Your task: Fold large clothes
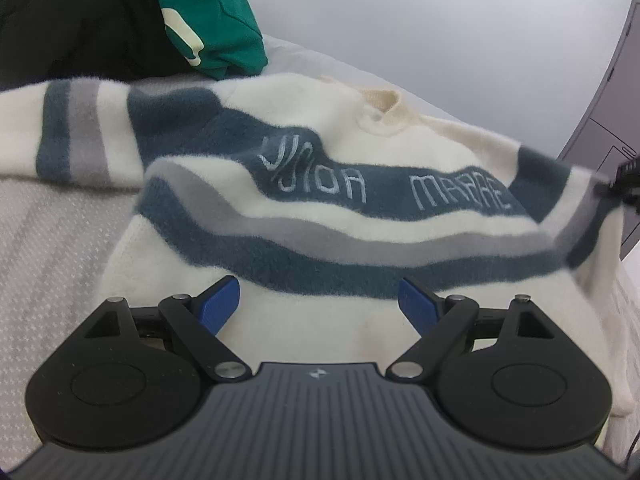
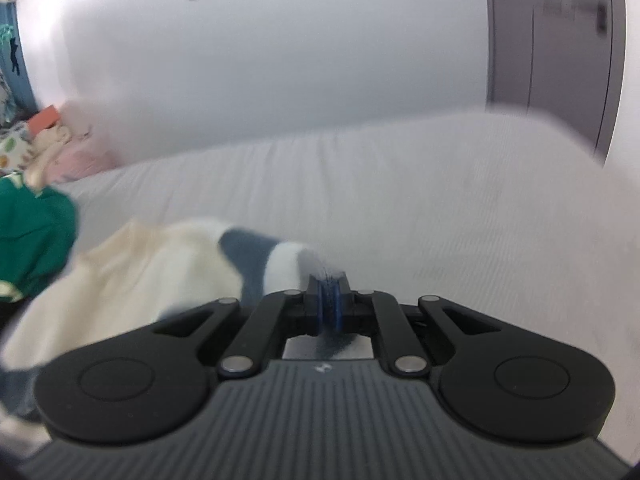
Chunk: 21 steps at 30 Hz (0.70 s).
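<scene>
A fuzzy cream sweater (image 1: 320,208) with dark blue and grey stripes and stitched lettering lies spread on the bed. My left gripper (image 1: 319,300) hovers over its lower hem, blue pads wide apart and open, with nothing pinched. At the far right of the left wrist view my right gripper (image 1: 628,184) lifts the sweater's right sleeve. In the right wrist view, that right gripper (image 2: 329,300) is shut on a striped fold of the sweater (image 2: 168,272), which trails off to the left, raised above the bed. The picture there is blurred.
A green garment (image 1: 208,20) and a black one (image 1: 80,28) are piled at the back left. The pale bedspread (image 2: 440,208) stretches to the right; pillows and soft items (image 2: 60,148) lie at its far end. A white wall and a grey door (image 2: 560,40) stand behind.
</scene>
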### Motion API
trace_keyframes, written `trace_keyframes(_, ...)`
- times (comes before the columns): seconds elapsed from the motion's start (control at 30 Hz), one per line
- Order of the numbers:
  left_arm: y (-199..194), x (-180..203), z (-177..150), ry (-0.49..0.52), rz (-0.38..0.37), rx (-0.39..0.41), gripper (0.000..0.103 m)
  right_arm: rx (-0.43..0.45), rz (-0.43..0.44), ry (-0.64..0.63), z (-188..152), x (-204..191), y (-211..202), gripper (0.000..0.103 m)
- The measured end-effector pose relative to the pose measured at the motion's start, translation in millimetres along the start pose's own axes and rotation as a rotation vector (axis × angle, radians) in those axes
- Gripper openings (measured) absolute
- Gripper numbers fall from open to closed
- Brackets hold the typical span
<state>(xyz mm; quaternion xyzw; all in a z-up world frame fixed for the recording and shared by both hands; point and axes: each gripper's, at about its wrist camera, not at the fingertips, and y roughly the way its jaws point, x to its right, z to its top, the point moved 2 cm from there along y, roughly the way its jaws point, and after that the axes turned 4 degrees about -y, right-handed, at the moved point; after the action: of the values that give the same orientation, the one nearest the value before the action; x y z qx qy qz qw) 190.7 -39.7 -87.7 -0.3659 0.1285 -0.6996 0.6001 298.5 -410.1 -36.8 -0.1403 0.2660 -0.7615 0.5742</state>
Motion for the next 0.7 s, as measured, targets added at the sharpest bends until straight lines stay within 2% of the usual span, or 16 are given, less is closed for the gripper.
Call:
trace_keyframes(0.1,5,1,0,0.0,0.003,-0.002,0.09,0.055,-0.044,-0.049,31,8,26,0.008)
trace_keyframes(0.2,7,1,-1,0.008,0.003,0.002,0.09,0.03,-0.032,-0.158,44,9,61,0.01)
trace_keyframes(0.3,9,2,-1,0.02,0.004,0.003,0.091,-0.013,-0.032,-0.244,38,17,80,0.014)
trace_keyframes(0.33,10,3,-2,0.024,0.003,0.004,0.091,-0.026,-0.023,-0.239,35,21,84,0.019)
trace_keyframes(0.4,10,4,-2,0.031,0.002,0.004,0.091,-0.029,0.031,-0.208,27,35,81,0.04)
trace_keyframes(0.43,10,4,-3,0.033,0.001,0.004,0.091,-0.024,0.05,-0.192,24,33,81,0.061)
trace_keyframes(0.47,9,4,-3,0.033,-0.001,0.005,0.092,-0.018,0.065,-0.174,19,44,74,0.074)
trace_keyframes(0.6,8,4,-2,0.023,-0.004,0.009,0.092,-0.033,0.111,-0.115,-9,85,45,0.077)
trace_keyframes(0.7,6,3,-2,0.013,-0.002,0.015,0.092,-0.047,0.07,-0.023,-34,121,30,0.077)
